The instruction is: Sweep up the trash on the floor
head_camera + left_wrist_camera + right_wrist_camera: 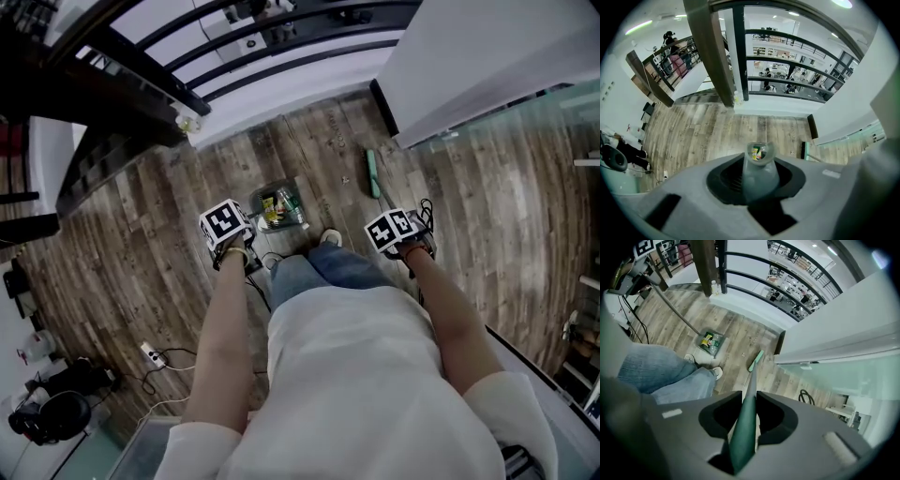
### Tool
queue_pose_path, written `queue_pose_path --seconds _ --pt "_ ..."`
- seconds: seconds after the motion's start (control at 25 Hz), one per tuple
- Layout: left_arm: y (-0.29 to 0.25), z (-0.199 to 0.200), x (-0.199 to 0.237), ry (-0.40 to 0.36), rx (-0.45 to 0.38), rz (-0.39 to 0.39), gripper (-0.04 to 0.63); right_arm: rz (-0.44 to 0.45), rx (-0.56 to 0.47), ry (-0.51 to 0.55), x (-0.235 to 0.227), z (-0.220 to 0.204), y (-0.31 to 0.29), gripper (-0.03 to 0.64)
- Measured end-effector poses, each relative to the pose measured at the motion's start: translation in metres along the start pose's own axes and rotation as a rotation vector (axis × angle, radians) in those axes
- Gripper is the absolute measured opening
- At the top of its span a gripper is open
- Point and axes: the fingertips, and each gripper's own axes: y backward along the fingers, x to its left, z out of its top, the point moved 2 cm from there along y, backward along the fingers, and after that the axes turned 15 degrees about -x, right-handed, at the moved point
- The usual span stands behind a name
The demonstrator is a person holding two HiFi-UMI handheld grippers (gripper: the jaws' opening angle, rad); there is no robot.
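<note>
A grey dustpan [278,207] rests on the wooden floor in front of my feet, with green and yellow wrappers [758,152] inside it. Its long grey handle [759,174] runs up into my left gripper [759,183], which is shut on it. My right gripper [746,423] is shut on the green broom handle [744,427]. The green broom head [372,173] lies on the floor to the right of the dustpan, near the white wall's corner. A small scrap of trash [344,179] lies between dustpan and broom head. In the head view the left gripper [228,234] and right gripper [399,232] flank my legs.
A dark railing [281,42] and a white ledge bound the floor ahead. A white wall [469,47] with a glass panel [525,112] stands at the right. Stairs [103,150] lie to the left. A power strip with cables [153,357] lies behind on the left. A small bottle [187,123] stands by the post.
</note>
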Motion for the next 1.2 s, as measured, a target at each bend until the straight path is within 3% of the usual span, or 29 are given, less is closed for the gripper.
queue_pose_path --seconds 0.24,1.2 --pt "-0.001 0.003 0.002 0.004 0.001 -0.004 0.104 0.038 -0.010 0.102 0.028 0.017 0.001 0.104" --pt "-0.002 0.000 0.005 0.014 -0.007 -0.032 0.109 0.177 -0.081 0.152 0.112 0.050 0.026 0.104"
